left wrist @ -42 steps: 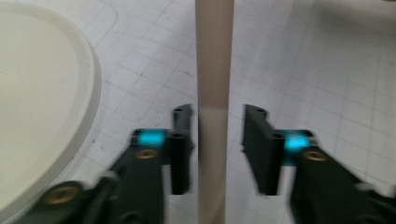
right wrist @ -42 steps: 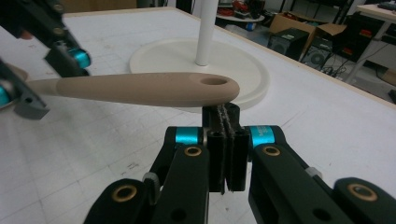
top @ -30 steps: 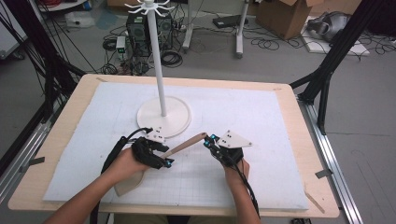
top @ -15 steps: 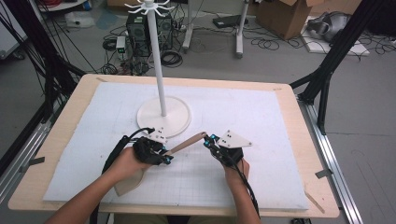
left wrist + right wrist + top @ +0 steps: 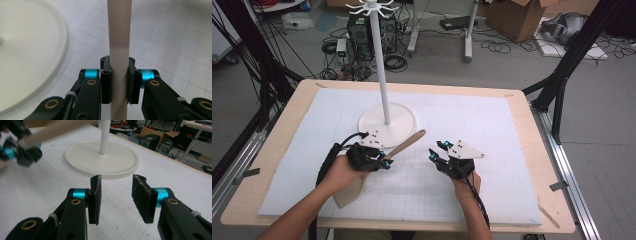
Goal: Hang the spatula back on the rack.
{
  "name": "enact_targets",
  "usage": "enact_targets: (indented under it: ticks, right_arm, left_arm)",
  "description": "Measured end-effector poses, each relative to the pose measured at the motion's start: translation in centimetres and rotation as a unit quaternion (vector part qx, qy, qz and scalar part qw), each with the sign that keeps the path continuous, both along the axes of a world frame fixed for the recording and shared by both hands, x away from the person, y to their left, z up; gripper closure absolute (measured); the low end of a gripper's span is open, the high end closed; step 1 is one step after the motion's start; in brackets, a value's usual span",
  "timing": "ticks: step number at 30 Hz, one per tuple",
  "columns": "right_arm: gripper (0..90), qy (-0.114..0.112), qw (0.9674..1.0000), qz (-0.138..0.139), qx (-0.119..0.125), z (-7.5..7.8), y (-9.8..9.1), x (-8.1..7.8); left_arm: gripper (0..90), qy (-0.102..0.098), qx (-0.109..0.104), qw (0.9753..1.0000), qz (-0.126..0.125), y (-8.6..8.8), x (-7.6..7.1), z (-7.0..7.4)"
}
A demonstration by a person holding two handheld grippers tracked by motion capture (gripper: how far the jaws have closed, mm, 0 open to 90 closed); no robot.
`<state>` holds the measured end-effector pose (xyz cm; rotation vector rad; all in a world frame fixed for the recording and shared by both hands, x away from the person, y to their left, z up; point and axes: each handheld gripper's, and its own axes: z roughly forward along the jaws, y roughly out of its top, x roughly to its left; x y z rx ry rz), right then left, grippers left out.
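A wooden spatula [image 5: 407, 143] lies slanted above the white mat, its broad blade [image 5: 348, 193] under the person's left hand and its rounded handle end pointing toward the stand. My left gripper [image 5: 384, 161] is shut on its handle; in the left gripper view the pale handle [image 5: 119, 37] runs straight up between the pressed pads of that gripper [image 5: 119, 83]. My right gripper [image 5: 437, 149] rests low to the right of the handle, open and holding nothing. In the right gripper view its jaws [image 5: 117, 197] stand apart and face the stand's base [image 5: 100, 157].
A white stand with a round base [image 5: 402, 131], a thin pole [image 5: 379, 65] and hooks at its top [image 5: 372, 7] stands just behind the grippers. A white gridded mat [image 5: 492, 130] covers the wooden table [image 5: 539, 150]. Cables, a computer case and boxes lie on the floor beyond.
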<state>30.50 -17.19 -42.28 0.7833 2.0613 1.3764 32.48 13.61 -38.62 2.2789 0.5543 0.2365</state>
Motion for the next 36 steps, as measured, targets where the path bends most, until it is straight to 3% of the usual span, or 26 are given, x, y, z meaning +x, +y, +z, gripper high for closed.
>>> enact_targets:
  ticks: [4,8,11,14,17,21,24,27,36]
  right_arm:
    - [57.6,0.000,1.0000,-0.005,0.000,0.0,-0.4,-0.1]
    - [57.1,-0.003,0.9999,-0.011,0.004,0.1,-0.9,-0.2]
    - [54.5,-0.003,0.9998,-0.018,0.010,0.1,-1.2,-0.3]
    - [51.1,-0.005,0.9997,-0.020,0.013,0.1,-1.5,-0.3]
    - [44.6,-0.006,0.9994,-0.029,0.016,0.2,-1.7,-0.4]
    - [34.2,-0.001,0.9987,-0.047,0.023,0.1,-2.0,-0.3]
    - [31.8,0.000,0.9985,-0.050,0.024,0.1,-2.3,-0.2]
    - [31.3,0.001,0.9984,-0.052,0.022,0.0,-2.7,-0.3]
    - [31.1,0.005,0.9979,-0.057,0.030,0.0,-3.2,-0.3]
  left_arm:
    - [78.0,-0.032,-0.033,0.9984,0.034,1.9,-0.2,2.0]
    - [77.9,-0.067,-0.069,0.9927,0.072,4.0,-0.5,4.1]
    - [77.9,-0.098,-0.109,0.9830,0.111,5.6,-0.7,5.3]
    - [77.8,-0.122,-0.149,0.9705,0.145,6.9,-0.8,6.1]
    - [77.8,-0.148,-0.176,0.9582,0.170,7.8,-1.0,6.7]
    - [77.7,-0.178,-0.212,0.9398,0.200,8.4,-1.1,7.7]
    - [77.7,-0.197,-0.229,0.9304,0.207,8.4,-1.1,8.6]
    - [77.7,-0.212,-0.241,0.9231,0.211,8.4,-0.8,9.7]
    - [77.7,-0.219,-0.271,0.9129,0.213,8.5,0.9,12.5]
